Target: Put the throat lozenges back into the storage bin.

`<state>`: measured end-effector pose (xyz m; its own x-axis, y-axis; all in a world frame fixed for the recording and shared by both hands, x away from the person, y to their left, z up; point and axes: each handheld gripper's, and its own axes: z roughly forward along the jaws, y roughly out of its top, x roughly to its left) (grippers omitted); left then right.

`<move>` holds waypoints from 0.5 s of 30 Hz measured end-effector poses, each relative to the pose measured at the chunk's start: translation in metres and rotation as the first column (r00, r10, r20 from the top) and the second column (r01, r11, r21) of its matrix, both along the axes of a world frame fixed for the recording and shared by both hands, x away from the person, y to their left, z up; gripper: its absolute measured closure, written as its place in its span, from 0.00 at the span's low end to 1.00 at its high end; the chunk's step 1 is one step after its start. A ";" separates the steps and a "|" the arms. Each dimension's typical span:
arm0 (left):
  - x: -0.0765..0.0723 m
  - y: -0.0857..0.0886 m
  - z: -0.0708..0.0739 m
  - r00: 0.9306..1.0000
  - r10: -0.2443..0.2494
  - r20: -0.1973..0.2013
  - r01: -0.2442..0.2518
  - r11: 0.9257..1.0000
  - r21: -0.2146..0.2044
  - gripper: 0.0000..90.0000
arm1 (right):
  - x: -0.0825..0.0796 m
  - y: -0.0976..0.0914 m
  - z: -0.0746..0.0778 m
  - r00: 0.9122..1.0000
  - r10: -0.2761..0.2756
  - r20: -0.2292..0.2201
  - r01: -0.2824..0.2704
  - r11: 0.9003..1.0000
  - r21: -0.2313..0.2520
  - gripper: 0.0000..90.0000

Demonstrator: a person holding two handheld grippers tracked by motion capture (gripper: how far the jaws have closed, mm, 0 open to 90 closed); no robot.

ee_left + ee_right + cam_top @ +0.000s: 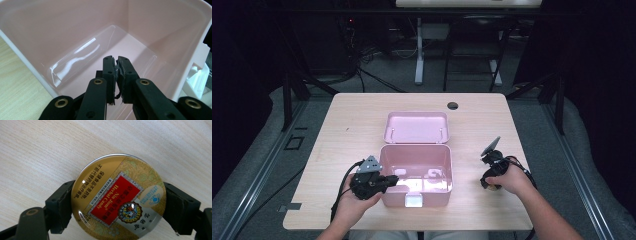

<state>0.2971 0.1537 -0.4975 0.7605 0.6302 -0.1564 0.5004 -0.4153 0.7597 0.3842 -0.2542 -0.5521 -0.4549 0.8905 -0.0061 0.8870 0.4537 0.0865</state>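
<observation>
Right gripper (117,205) clamps the round golden candy tin (117,198) by its rim, low in frame; I judge it light, rigid, slippery. Left gripper (117,72) is closed, empty.

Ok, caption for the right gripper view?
Right tool shut on a round candy tin over the wooden table.

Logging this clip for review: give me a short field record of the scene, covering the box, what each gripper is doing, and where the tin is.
surface: wooden table
box: pink box, lid open and folded back
box contents: nothing seen inside
left gripper: jaws shut with nothing between them, tips inside the box by its left wall
right gripper: shut on a round candy tin, to the right of the box
tin label: red panel reading Herbal Candy
</observation>
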 end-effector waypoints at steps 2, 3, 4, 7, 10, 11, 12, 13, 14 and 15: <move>0.000 0.000 0.000 1.000 0.000 0.000 0.000 1.000 0.001 0.94 | 0.000 0.000 0.000 1.000 -0.002 0.001 0.002 1.000 0.001 0.22; 0.000 0.000 0.000 1.000 -0.003 0.000 0.003 1.000 0.004 0.95 | 0.000 0.000 0.000 1.000 0.002 0.003 -0.002 1.000 0.001 0.22; 0.000 0.000 0.000 1.000 -0.004 0.000 0.004 1.000 0.005 0.95 | 0.000 0.000 0.000 1.000 0.004 0.003 -0.004 1.000 0.001 0.22; 0.001 0.000 0.000 1.000 -0.004 0.004 0.004 1.000 0.009 0.96 | 0.000 0.000 0.000 1.000 0.007 0.007 -0.007 1.000 0.002 0.22; 0.001 0.000 0.000 1.000 -0.007 0.005 0.007 1.000 0.013 0.96 | 0.000 0.000 0.000 1.000 0.012 0.009 -0.012 1.000 0.004 0.22; 0.001 0.000 0.000 1.000 -0.006 0.003 0.006 1.000 0.009 0.96 | 0.000 0.000 0.000 1.000 0.013 0.012 -0.013 1.000 0.002 0.22; 0.001 0.000 0.000 1.000 -0.006 0.002 0.006 1.000 0.008 0.96 | 0.000 0.000 0.000 1.000 0.010 0.016 -0.010 1.000 0.002 0.22; 0.001 0.001 0.000 1.000 -0.005 -0.002 0.005 1.000 0.007 0.96 | 0.001 0.000 0.000 1.000 0.015 0.020 -0.015 1.000 0.002 0.22; 0.001 0.000 0.000 1.000 -0.003 -0.001 0.003 1.000 0.003 0.96 | 0.001 0.000 0.002 1.000 0.013 0.015 -0.013 1.000 0.003 0.22; 0.001 0.001 0.000 1.000 -0.005 -0.003 0.005 1.000 0.005 0.96 | 0.001 -0.001 0.003 1.000 0.016 0.020 -0.016 1.000 0.004 0.22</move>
<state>0.2983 0.1543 -0.4972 0.7630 0.6275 -0.1552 0.5006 -0.4217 0.7560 0.3851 -0.2549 -0.5492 -0.4685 0.8834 -0.0121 0.8778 0.4671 0.1060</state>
